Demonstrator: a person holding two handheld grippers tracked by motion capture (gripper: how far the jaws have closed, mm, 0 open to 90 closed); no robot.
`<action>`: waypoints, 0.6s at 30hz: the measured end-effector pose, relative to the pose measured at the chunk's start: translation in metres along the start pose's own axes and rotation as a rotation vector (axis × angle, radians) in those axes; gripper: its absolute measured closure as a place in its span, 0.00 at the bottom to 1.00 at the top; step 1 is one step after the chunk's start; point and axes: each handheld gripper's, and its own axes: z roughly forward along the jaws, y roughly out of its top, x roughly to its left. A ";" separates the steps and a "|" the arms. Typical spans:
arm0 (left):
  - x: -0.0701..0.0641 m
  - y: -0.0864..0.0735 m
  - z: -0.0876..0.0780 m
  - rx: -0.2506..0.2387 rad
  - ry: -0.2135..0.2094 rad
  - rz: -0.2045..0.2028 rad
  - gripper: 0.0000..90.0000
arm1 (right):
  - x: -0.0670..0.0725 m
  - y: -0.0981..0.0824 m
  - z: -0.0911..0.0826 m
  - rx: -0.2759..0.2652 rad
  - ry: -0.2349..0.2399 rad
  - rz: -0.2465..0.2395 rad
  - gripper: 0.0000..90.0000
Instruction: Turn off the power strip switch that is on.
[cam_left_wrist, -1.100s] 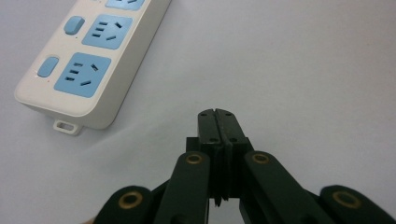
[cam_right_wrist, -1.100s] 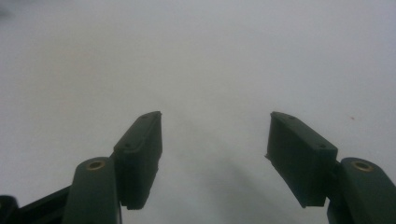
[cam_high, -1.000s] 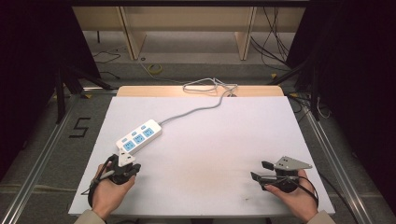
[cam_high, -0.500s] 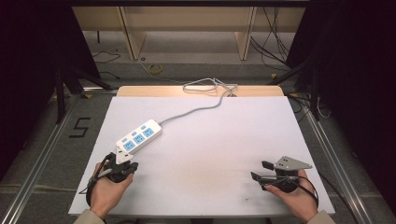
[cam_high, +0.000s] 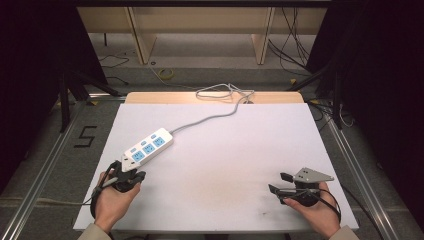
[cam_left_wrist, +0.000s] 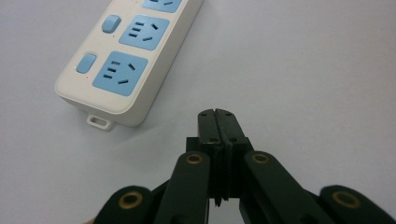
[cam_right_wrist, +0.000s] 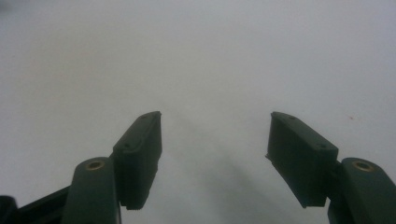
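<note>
Two tools flank power strip (cam_high: 148, 148) — left tool (cam_left_wrist: 217, 114) closed.

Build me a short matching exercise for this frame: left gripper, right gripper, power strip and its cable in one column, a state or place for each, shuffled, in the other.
Things:
1. left gripper
2. right gripper
3. power strip
4. cable

States or places:
A. jaws wide apart over bare white table
B. runs to the table's far edge and loops there
C. jaws shut together, nothing between them
D. lies flat, just beyond the left gripper, untouched

Pairs: 1-C, 2-A, 3-D, 4-B
</note>
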 end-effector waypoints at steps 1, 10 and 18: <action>0.000 0.000 0.000 0.000 0.001 0.000 1.00 | 0.000 0.000 0.000 0.000 0.000 0.000 0.40; 0.004 0.005 0.000 0.003 0.005 -0.005 1.00 | 0.000 0.000 0.000 -0.001 -0.001 -0.001 0.40; 0.007 0.009 0.000 0.001 0.013 -0.013 1.00 | 0.000 0.000 0.000 0.000 -0.001 0.003 0.40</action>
